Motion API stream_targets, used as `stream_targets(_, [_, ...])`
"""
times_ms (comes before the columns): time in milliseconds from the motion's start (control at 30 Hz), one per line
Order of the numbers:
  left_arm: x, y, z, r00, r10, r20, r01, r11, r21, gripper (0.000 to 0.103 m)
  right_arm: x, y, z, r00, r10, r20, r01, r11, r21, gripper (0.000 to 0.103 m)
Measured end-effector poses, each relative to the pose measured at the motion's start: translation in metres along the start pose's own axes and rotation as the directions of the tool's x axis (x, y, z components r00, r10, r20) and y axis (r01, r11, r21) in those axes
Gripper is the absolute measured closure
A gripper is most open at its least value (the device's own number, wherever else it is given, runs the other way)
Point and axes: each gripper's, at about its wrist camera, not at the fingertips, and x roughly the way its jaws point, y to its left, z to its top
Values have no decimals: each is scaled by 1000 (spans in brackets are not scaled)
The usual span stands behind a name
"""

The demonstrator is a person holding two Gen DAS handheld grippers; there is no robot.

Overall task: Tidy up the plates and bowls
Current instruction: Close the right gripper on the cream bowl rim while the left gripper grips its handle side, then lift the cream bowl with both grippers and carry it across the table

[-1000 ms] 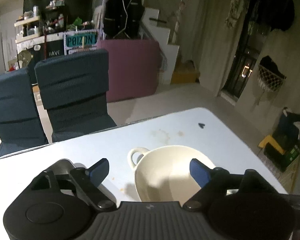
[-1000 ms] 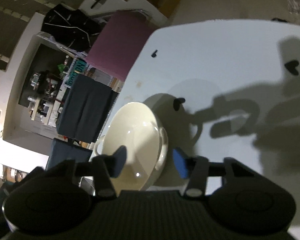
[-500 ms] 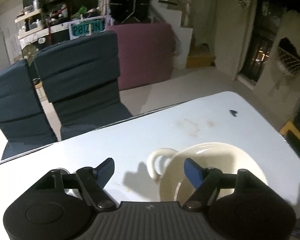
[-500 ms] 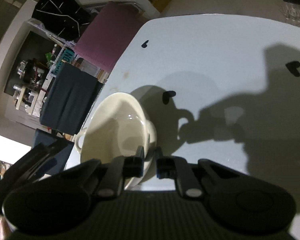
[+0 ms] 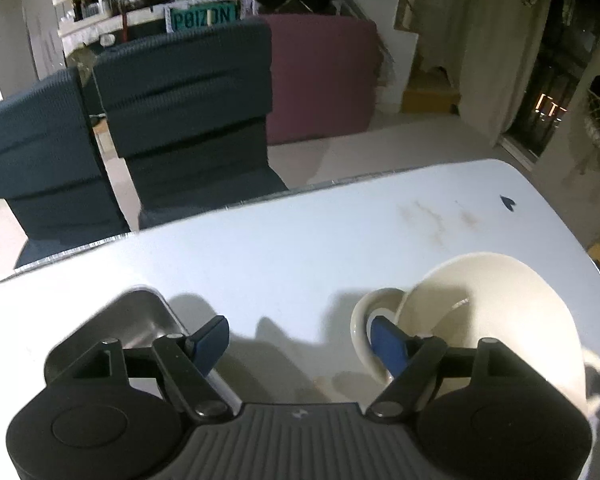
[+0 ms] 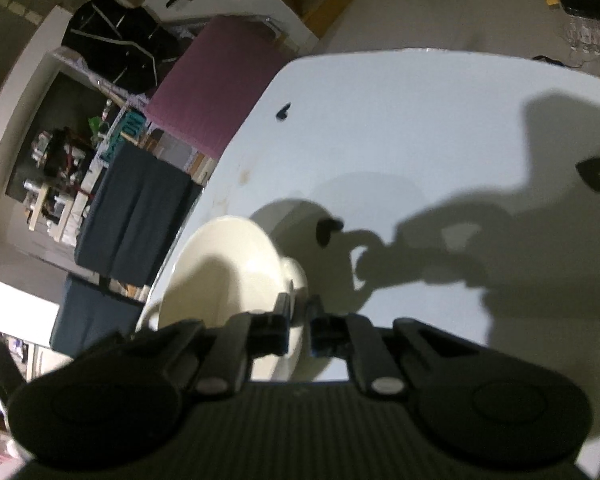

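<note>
A cream bowl (image 5: 496, 320) with loop handles is held tilted above the white table (image 5: 300, 248). My right gripper (image 6: 298, 326) is shut on the bowl's (image 6: 224, 276) rim by one handle. My left gripper (image 5: 298, 342) is open and empty; its right finger (image 5: 384, 342) lies close in front of the bowl's other handle (image 5: 360, 332), touching or not I cannot tell. A steel tray (image 5: 128, 320) lies on the table under the left finger.
Two dark blue chairs (image 5: 188, 120) stand at the table's far edge, with a maroon sofa (image 5: 324, 80) and cluttered shelves behind. Small dark heart marks (image 6: 592, 172) dot the tabletop. The table's right edge (image 5: 596, 264) is near the bowl.
My right gripper closed on the bowl's rim and tipped it up off the table. My left gripper shifted left, so the bowl now sits at its right finger.
</note>
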Motion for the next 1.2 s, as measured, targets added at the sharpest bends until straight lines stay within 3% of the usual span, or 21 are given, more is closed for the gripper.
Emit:
stream_targets(233, [-16, -4, -12, 999, -36, -28, 37, 998, 53, 29, 1, -2, 6, 999, 0, 36, 0, 1000, -18, 95])
stream_targets(333, [-26, -1, -7, 994, -111, -5, 111, 993, 27, 31, 1, 2, 4, 999, -5, 38, 7, 999, -47, 94])
stream_targets(400, [-31, 0, -3, 983, -181, 22, 181, 983, 4, 31, 1, 3, 6, 1000, 8, 26, -6, 997, -80, 88])
stream_targets(533, [-26, -4, 1, 964, -263, 32, 264, 963, -46, 32, 1, 8, 4, 999, 54, 10, -51, 984, -171, 62])
stream_targets(600, [-18, -5, -1, 962, -274, 5, 274, 959, -70, 43, 1, 13, 1, 998, 67, 14, -62, 976, -208, 56])
stream_targets(800, [3, 1, -7, 960, -275, -43, 267, 954, -134, 63, 7, 22, -5, 998, 48, 37, -36, 961, -276, 55])
stream_targets(1000, [10, 13, -14, 952, -306, -21, 299, 939, -168, 65, 7, 14, 3, 998, 65, 17, -59, 965, -255, 56])
stream_targets(1067, [13, 16, -15, 948, -318, -24, 309, 934, -182, 69, 8, 12, 3, 998, 57, 12, -53, 972, -230, 68])
stream_targets(1200, [16, 18, -15, 937, -348, -25, 337, 922, -189, 76, 17, 11, 4, 1000, 17, -18, -21, 971, -236, 83])
